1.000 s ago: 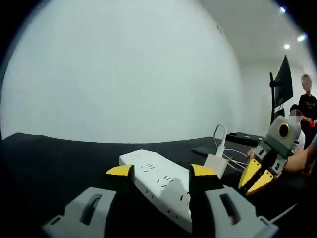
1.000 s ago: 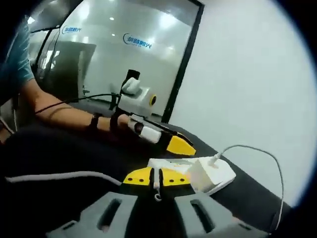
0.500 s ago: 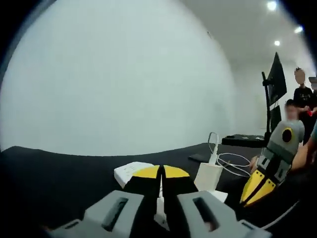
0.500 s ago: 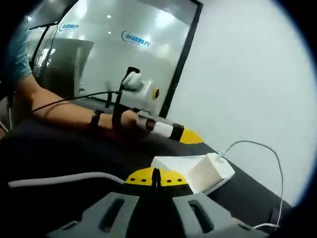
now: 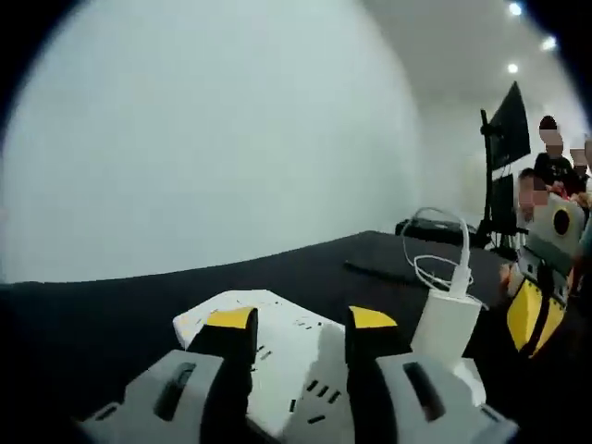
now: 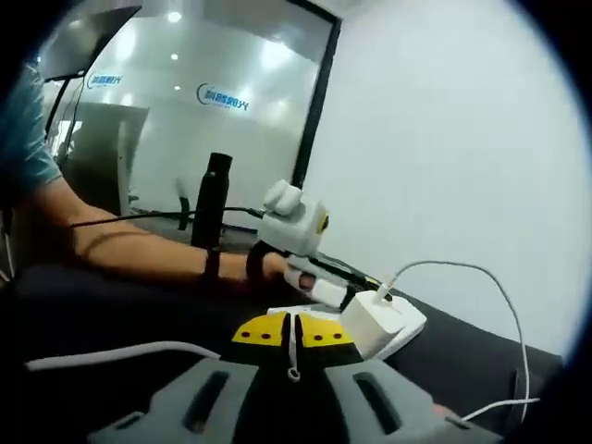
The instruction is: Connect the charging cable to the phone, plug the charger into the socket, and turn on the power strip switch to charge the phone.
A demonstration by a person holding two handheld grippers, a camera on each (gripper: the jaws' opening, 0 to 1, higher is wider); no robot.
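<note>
Now the left gripper (image 5: 301, 324) hangs low over the white power strip (image 5: 277, 356), and its two yellow-tipped jaws stand apart with nothing between them. The power strip lies flat on the black surface (image 5: 120, 305), right under and in front of those jaws, and its long side runs from the far left toward the near right. A white charger (image 5: 447, 324) stands upright in the strip, just to the right of the left gripper, and a white cable (image 5: 435, 245) loops up from its top and goes off to a dark flat thing (image 5: 384, 273) farther back, which may be the phone, but it is too small and dark to be sure. In the right gripper view, the right gripper (image 6: 291, 331) has its jaws pressed together, and a thin white bit shows in the crack between them; I cannot tell what that bit is. The same charger (image 6: 370, 324) sits just past its tips to the right, with the cable (image 6: 462, 277) curving away. The other gripper (image 6: 328, 289) reaches in from the left there, held by a hand above the strip. Another white cord (image 6: 120, 351) lies on the surface at the near left. The switch is hard to pick out on the strip. I think the left gripper is the nearer one for pressing it, since it is right above the strip, and it would need to push straight down.
</note>
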